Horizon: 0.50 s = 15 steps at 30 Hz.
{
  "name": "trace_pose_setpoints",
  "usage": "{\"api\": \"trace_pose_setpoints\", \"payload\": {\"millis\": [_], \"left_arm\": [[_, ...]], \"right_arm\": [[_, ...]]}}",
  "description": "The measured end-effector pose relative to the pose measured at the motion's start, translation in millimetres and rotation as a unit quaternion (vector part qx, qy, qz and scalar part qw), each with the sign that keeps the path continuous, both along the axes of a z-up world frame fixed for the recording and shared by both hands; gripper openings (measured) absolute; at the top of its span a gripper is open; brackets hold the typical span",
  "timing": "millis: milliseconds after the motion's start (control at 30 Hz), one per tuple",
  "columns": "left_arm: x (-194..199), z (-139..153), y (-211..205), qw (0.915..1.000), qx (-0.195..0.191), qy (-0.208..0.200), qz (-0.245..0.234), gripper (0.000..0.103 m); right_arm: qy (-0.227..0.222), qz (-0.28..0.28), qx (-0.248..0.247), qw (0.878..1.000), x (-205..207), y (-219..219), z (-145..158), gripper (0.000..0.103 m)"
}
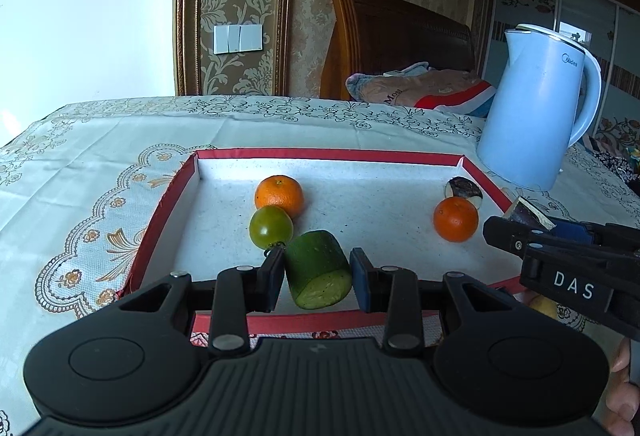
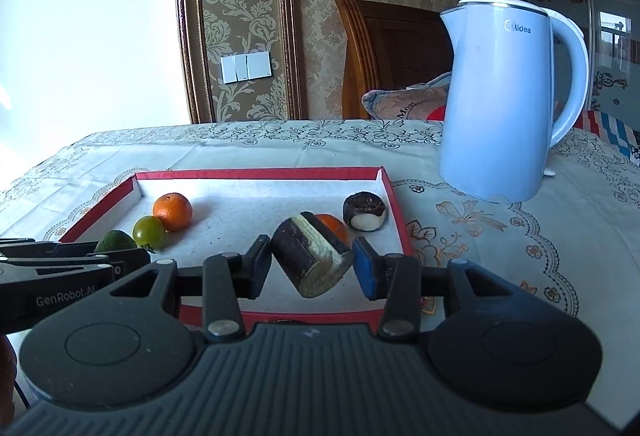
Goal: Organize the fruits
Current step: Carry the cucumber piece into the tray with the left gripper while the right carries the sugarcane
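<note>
A red-rimmed tray point(image 1: 328, 154) with a white floor lies on the table. In it are two oranges point(image 1: 279, 195) point(image 1: 456, 219), a green tomato point(image 1: 271, 227) and a dark-skinned cut piece point(image 1: 464, 188). My left gripper point(image 1: 318, 278) is shut on a green cucumber chunk point(image 1: 318, 272) at the tray's near edge. My right gripper point(image 2: 312, 268) is shut on a dark-skinned cut chunk point(image 2: 310, 262) above the tray's near right part. The same tray point(image 2: 394, 204), left orange point(image 2: 172, 211), tomato point(image 2: 149, 232) and dark piece point(image 2: 365, 216) show in the right wrist view.
A light blue kettle point(image 2: 504, 100) stands on the patterned tablecloth point(image 2: 500, 236) right of the tray. A wooden headboard and pillows are behind the table. A yellow fruit point(image 1: 544, 306) lies partly hidden under my right gripper.
</note>
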<state>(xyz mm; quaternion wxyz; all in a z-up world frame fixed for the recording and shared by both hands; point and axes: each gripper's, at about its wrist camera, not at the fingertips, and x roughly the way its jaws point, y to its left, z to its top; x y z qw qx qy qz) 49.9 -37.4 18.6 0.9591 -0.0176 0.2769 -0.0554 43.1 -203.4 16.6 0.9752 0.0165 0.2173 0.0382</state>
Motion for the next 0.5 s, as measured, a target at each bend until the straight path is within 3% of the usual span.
{"api": "trace_pose_setpoints", "payload": {"millis": [500], "left_arm": [[25.4,-6.1,0.3,0.9998,0.006,0.015,0.013,0.035]], "right_arm": [[0.029,-0.018,-0.003,0.999,32.9,-0.2,-10.6,0.042]]}}
